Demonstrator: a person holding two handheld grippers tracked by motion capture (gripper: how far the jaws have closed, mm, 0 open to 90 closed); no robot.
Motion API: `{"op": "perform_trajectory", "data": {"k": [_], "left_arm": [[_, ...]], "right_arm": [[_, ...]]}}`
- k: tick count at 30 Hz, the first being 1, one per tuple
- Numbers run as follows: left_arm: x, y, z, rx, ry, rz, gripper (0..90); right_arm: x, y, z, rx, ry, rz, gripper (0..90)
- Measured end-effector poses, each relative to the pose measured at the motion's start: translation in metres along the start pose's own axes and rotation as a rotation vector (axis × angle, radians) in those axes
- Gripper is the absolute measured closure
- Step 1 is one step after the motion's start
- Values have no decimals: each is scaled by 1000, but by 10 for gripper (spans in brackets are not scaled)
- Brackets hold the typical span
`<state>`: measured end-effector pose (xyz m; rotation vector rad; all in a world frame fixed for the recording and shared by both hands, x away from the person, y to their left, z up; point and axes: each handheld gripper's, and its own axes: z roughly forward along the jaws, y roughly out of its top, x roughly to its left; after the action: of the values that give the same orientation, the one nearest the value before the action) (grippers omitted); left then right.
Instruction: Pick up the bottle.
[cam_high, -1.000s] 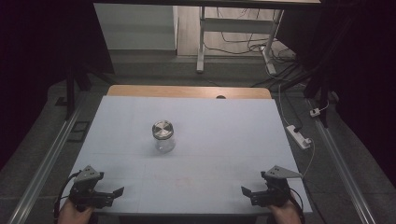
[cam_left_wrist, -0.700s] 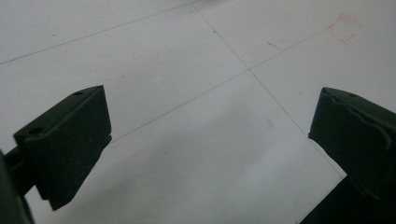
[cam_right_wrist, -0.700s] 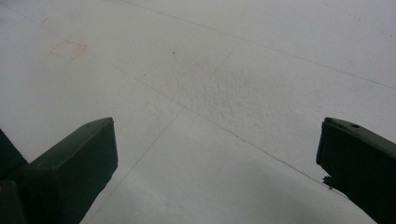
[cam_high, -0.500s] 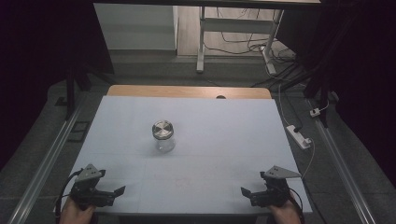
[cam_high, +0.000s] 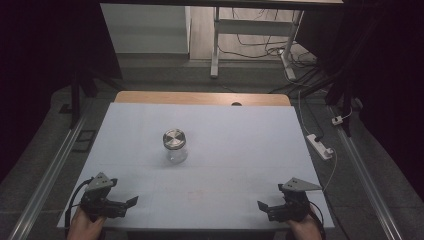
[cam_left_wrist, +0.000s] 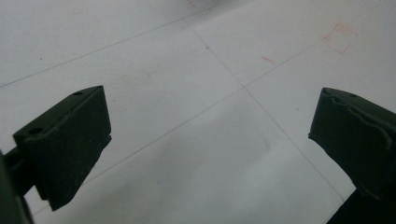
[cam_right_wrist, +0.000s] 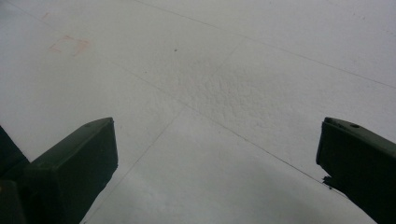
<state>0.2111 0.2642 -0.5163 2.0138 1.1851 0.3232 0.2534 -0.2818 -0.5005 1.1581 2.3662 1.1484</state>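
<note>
While tongs (cam_high: 131, 201) gape, jar (cam_high: 174, 145) well apart

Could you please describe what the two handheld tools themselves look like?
Both the left tool and the right tool are black, each with two blocky flat-faced jaws. A grey three-cornered plate tops each, and a black cable loops from the left one.

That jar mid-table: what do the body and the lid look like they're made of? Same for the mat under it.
Jar: the body looks like clear glass, possibly plastic, since the mat shows through it. Lid: probably brushed metal, silvery with a dull sheen and faint rings. Mat: a matte pale sheet with a fine pebbled grain and thin grid lines, seen past the open left tongs and right tongs.
</note>
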Motion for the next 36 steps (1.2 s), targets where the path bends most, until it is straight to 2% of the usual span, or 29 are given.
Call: {"op": "perform_trajectory", "data": {"k": [9,14,16,24,31,34,36], "left_arm": [[-1,7,6,-12,-10,3,0],[1,12,11,-18,-38,-3,0],[2,15,13,-21,-51,4,0],[3,26,22,-33,-38,55,0],[9,39,34,-56,-59,88,0],[11,45,40,-50,-66,98,0],[11,48,46,-54,-83,103,0]], "right_arm": [[0,0,1,3,3,-1,0],[1,0,0,2,1,-15,0],[1,0,1,3,3,-14,0],[1,0,1,6,4,-12,0],[1,1,1,11,6,-14,0],[1,1,1,12,7,-16,0],[1,1,2,15,6,-16,0]]}}
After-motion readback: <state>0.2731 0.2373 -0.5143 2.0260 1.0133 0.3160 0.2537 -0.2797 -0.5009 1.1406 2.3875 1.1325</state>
